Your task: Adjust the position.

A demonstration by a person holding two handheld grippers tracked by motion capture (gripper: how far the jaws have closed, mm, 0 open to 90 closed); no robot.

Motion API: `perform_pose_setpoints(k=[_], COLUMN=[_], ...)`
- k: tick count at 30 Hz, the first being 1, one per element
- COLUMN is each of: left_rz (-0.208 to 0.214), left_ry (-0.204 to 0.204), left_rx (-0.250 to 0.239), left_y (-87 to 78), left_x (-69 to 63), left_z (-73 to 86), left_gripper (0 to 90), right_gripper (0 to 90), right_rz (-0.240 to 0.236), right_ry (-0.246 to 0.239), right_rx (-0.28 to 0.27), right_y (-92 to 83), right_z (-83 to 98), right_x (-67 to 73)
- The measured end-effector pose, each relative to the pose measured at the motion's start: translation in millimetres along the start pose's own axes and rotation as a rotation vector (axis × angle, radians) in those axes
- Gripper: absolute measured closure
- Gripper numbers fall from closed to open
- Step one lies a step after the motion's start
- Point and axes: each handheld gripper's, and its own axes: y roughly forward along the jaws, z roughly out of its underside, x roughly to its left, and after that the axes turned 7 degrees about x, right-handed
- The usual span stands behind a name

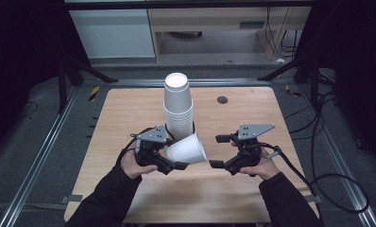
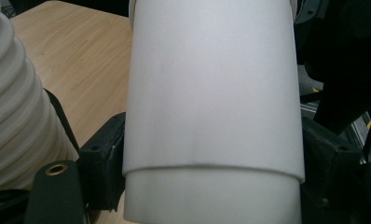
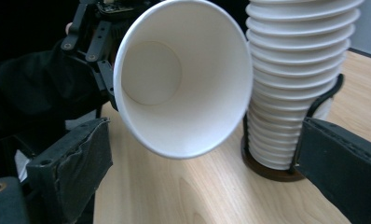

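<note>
My left gripper point(image 1: 175, 152) is shut on a white paper cup point(image 1: 188, 149), held on its side with the open mouth facing right. In the left gripper view the cup point(image 2: 211, 93) sits between both black jaws, and a second rim edge shows low on it. My right gripper point(image 1: 217, 151) stands open just right of the cup's mouth, not touching it. In the right gripper view the cup's mouth point(image 3: 183, 79) faces the camera, above and between the wide-apart jaws. A tall stack of upturned white cups point(image 1: 177, 106) stands in a black holder point(image 3: 267, 170) just behind the held cup.
The wooden table point(image 1: 129, 109) has a small dark round inlay point(image 1: 222, 100) at the back right. Metal rails and black frame legs run along both sides. Cables lie on the floor at the right point(image 1: 337, 184). The stack point(image 3: 295, 84) stands close to my right jaw.
</note>
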Motion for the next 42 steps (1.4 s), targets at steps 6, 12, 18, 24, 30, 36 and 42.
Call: perform_pose_setpoints(k=[6, 12, 18, 24, 30, 36, 42], left_rz=[0.011, 0.022, 0.031, 0.046, 0.046, 0.05, 0.058], left_ry=[0.013, 0.031, 0.033, 0.035, 0.049, 0.05, 0.053], left_rx=[-0.003, 0.01, 0.017, 0.016, 0.019, 0.023, 0.019], left_y=[4.3, 7.8, 14.6, 19.0, 22.1, 22.5, 23.0], left_x=[-3.0, -5.4, -7.9, -9.7, -11.2, -11.5, -11.9], left_z=[-3.7, -5.0, -5.8, -6.8, -7.3, -7.2, -6.9], left_gripper=[21.1, 21.1, 21.1, 21.1, 21.2, 21.2, 21.5], right_gripper=[3.5, 3.9, 4.1, 4.2, 5.4, 6.0, 7.7], right_rz=[-0.018, -0.041, -0.055, -0.082, -0.109, -0.119, -0.122], right_ry=[-0.034, -0.022, -0.019, -0.02, -0.017, -0.011, -0.016], right_rx=[0.023, 0.021, 0.022, 0.032, 0.043, 0.05, 0.057], right_y=[8.6, 14.9, 18.5, 23.5, 27.2, 28.2, 27.0], right_z=[-3.9, -5.8, -4.8, -2.7, -1.0, -0.5, -0.7], right_x=[4.3, 3.1, 2.0, 1.7, 1.6, 1.4, 2.3])
